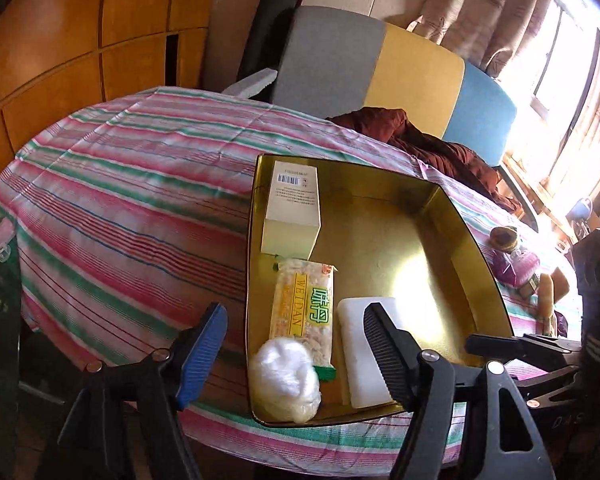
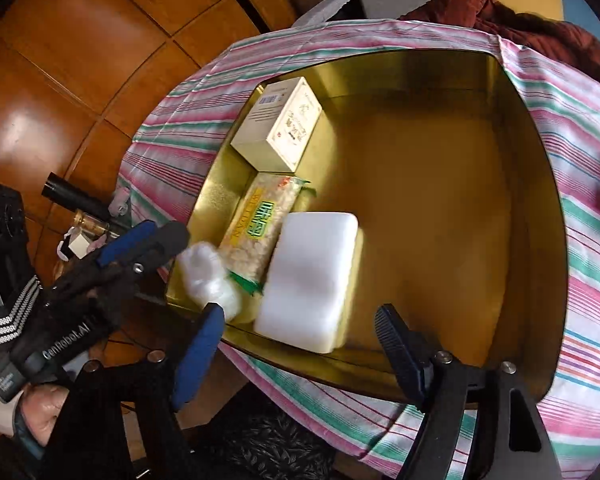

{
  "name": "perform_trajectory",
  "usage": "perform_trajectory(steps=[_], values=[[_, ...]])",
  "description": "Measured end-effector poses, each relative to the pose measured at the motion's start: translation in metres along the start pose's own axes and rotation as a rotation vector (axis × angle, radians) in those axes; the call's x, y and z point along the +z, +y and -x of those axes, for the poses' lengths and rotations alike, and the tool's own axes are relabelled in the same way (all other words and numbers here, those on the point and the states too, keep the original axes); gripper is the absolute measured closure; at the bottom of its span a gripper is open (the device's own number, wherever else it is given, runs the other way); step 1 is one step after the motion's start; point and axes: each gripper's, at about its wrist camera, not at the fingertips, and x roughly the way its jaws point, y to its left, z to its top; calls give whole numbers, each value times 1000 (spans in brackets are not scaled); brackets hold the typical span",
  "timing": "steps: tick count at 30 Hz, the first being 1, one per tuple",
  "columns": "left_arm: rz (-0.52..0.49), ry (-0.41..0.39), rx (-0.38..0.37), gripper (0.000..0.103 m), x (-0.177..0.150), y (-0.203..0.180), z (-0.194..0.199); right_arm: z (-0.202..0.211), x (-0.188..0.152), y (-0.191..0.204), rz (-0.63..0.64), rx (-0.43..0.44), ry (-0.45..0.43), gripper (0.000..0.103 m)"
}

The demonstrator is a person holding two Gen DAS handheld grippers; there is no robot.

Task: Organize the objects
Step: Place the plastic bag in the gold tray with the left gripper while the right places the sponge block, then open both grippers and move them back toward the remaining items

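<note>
Both grippers hang spread and empty over a gold tray on the striped tabletop.

The gold tray sits on the pink-and-green striped tabletop. Along its left side lie a cream box at the far end, a snack packet next to it, and a clear plastic ball at the near corner; a white block lies just beside the packet. The left gripper has its jaws wide apart above the near end, pinching nothing. The right gripper is likewise spread above the near rim, nothing between its fingers. Small items rest on the cloth right of the tray.
</note>
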Motion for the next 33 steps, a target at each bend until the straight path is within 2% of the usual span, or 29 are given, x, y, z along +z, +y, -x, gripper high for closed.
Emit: perform_trajectory(steps=[8, 17, 25, 33], values=[[-65, -47, 21, 31, 5, -23, 11, 25, -3, 1, 34, -160, -142, 0], [-119, -43, 20, 31, 2, -41, 14, 43, -9, 7, 102, -277, -253, 0], [-151, -41, 27, 31, 0, -51, 15, 58, -12, -12, 43, -302, -298, 0], [-184, -24, -23, 31, -1, -65, 13, 67, -15, -35, -4, -330, -313, 0]])
